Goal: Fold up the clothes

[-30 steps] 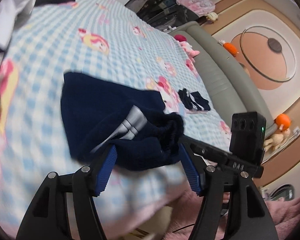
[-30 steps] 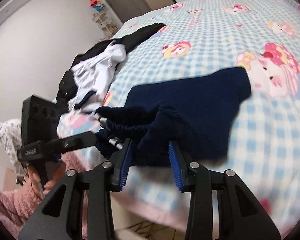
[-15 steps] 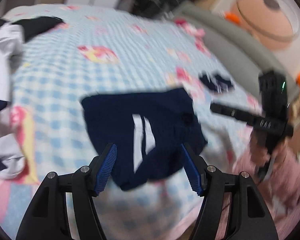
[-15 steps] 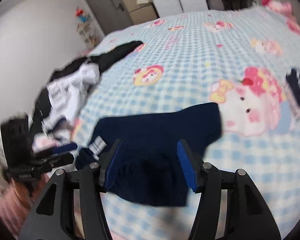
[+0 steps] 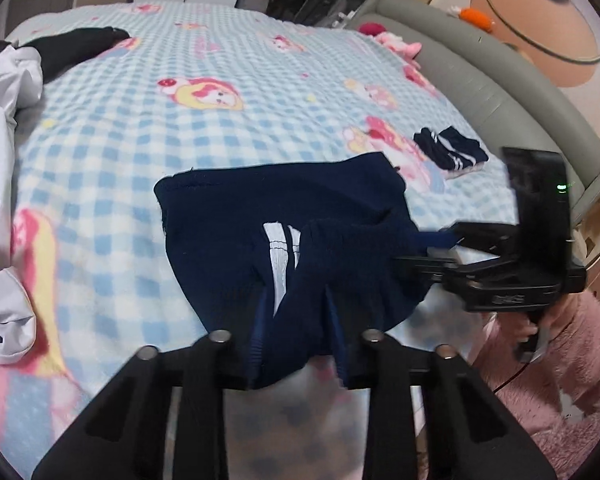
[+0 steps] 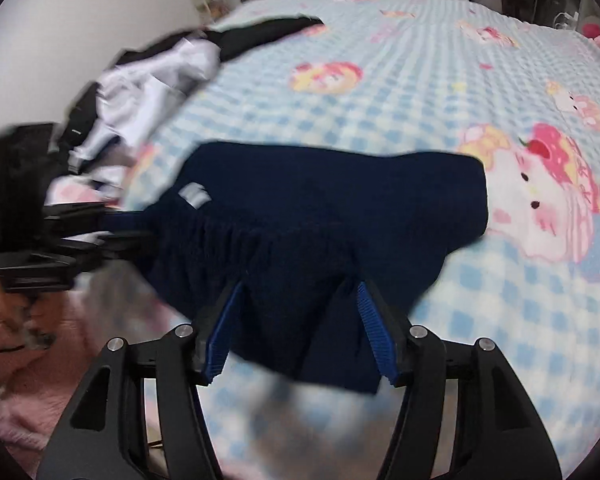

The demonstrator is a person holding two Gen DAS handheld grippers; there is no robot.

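Note:
Navy shorts (image 5: 284, 224) with white side stripes lie at the near edge of the blue checked bed (image 5: 220, 120), waistband toward me and bunched. My left gripper (image 5: 296, 300) has its jaws narrowed around the near waistband edge, cloth between the pads. My right gripper (image 6: 300, 292) straddles the other end of the waistband (image 6: 268, 236) with its jaws wide, cloth lying between them. The right gripper also shows in the left wrist view (image 5: 432, 244), its tips at the shorts' right edge. The left gripper shows in the right wrist view (image 6: 124, 228), at the shorts' left corner.
A pile of white and black clothes (image 5: 4, 92) lies on the bed's left side, also in the right wrist view (image 6: 148, 76). A small folded navy garment (image 5: 452, 152) sits to the right near the grey padded headboard (image 5: 500, 92). A pink fluffy sleeve (image 5: 572, 364) is at lower right.
Both grippers pulled back and then came down onto the waistband. The left jaws have narrowed onto the cloth. The shorts now lie more spread out, with the white stripes showing.

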